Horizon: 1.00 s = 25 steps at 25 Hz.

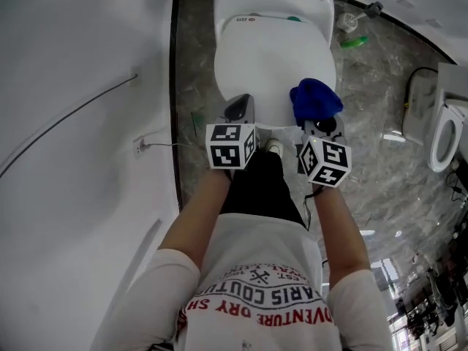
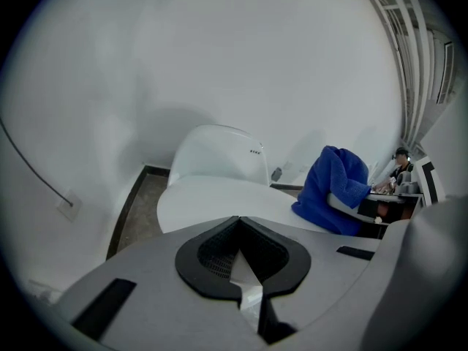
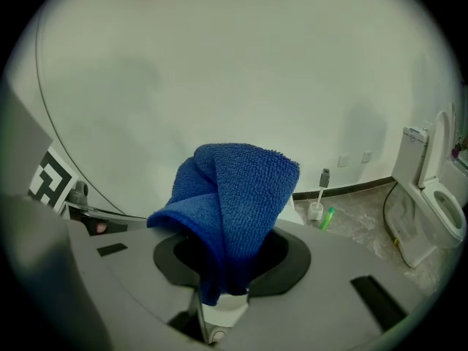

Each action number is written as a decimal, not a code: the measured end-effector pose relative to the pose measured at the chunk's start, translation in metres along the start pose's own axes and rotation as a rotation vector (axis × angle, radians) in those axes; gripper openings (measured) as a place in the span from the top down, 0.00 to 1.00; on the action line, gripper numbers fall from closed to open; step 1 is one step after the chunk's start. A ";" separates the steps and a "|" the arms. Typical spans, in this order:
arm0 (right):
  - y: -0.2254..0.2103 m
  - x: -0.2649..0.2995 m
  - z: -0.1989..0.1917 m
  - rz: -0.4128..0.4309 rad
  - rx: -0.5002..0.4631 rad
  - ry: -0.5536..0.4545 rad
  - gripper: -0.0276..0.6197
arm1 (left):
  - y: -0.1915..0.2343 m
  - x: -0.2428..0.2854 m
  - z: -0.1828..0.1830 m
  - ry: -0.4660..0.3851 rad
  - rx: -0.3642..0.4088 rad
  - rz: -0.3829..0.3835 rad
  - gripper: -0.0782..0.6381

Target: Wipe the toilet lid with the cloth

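Pinching bunched blue cloth (image 3: 238,196) in right gripper (image 3: 223,287) fingers at toilet lid's (image 1: 272,64) edge; pressing left gripper (image 2: 238,221) fingers together.

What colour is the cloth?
Blue all over. The cloth shows best in the right gripper view.

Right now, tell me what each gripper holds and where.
Right gripper pinches the blue cloth by its lower folded end; left gripper holds nothing, jaws shut.

Two toilets: the near toilet (image 1: 274,57), lid shut, and the far toilet (image 1: 444,134), lid raised. One blue cloth (image 1: 316,99). Two grippers: left gripper (image 1: 240,110), right gripper (image 1: 319,125). One green bottle (image 1: 355,42). One toilet brush (image 1: 351,20).
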State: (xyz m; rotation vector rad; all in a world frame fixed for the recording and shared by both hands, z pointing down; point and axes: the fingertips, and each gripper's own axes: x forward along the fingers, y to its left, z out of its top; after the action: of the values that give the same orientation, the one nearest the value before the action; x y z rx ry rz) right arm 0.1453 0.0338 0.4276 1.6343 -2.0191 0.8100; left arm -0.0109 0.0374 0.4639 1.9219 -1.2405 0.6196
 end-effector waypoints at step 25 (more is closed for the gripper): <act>-0.010 0.045 -0.165 0.142 -0.078 0.107 0.81 | 0.029 0.073 -0.149 0.050 0.029 0.085 0.88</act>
State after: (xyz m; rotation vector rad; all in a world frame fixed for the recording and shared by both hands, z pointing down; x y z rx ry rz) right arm 0.1382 0.1098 0.5814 1.3880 -2.0821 0.8381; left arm -0.0071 0.1095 0.6162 1.8741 -1.2928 0.7289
